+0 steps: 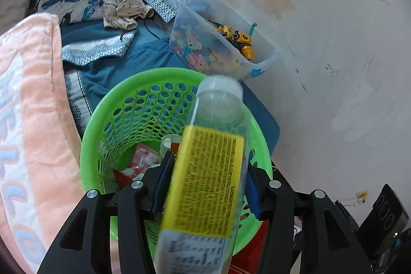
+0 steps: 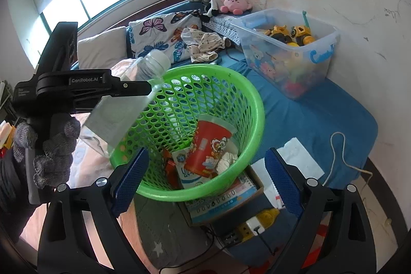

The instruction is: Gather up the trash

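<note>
My left gripper (image 1: 205, 184) is shut on a clear plastic bottle (image 1: 208, 171) with a yellow label, cap end pointing away, held over the green mesh basket (image 1: 108, 125). In the right wrist view the left gripper (image 2: 143, 91) holds the bottle (image 2: 128, 99) tilted above the left rim of the basket (image 2: 257, 120). Inside the basket lie a red paper cup (image 2: 208, 145), a crumpled tissue (image 2: 226, 161) and wrappers. My right gripper (image 2: 208, 186) is open and empty, just in front of the basket.
The basket stands by a bed with a blue sheet (image 2: 308, 120). A clear toy bin (image 2: 290, 53) sits against the wall. A pink blanket (image 1: 38, 120) lies left. Notebooks (image 2: 221, 199), a white box (image 2: 298, 161) and a power strip (image 2: 251, 225) lie below the basket.
</note>
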Demonstrator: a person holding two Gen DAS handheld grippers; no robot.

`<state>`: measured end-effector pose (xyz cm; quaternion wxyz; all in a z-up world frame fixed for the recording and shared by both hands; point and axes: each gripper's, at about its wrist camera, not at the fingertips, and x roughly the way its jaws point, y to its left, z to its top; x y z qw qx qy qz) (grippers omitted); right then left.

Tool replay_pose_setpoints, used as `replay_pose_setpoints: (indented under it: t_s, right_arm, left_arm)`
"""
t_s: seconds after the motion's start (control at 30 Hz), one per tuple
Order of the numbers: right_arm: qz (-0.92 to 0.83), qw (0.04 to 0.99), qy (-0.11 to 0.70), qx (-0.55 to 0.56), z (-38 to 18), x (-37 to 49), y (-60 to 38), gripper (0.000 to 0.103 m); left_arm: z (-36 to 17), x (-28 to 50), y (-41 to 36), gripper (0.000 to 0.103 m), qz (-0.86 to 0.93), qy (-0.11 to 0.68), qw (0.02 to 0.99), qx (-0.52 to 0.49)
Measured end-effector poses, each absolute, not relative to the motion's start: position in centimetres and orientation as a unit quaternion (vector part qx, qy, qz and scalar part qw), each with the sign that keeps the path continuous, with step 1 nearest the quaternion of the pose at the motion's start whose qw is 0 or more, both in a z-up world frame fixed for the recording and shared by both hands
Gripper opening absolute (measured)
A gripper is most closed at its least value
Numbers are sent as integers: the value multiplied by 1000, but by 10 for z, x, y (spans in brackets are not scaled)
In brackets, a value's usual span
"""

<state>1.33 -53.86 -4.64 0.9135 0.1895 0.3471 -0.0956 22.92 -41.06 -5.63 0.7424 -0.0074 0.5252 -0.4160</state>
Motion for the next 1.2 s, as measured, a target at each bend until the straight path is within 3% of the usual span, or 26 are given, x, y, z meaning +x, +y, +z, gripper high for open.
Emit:
replay_pose_setpoints:
  t_s: [0.17, 0.7, 1.2]
  right_arm:
    - [-92, 915, 340, 197, -45, 11, -535, 91]
    - [-70, 926, 325, 177, -31, -1, -486, 91]
    - [-36, 930, 332, 150, -17, -7, -422, 95]
  left_arm:
    - [-46, 222, -398, 66, -423, 506, 752, -10]
    - [13, 176, -314, 80, -374, 414, 827, 65]
    - [27, 130, -194, 90, -280, 374, 882, 57]
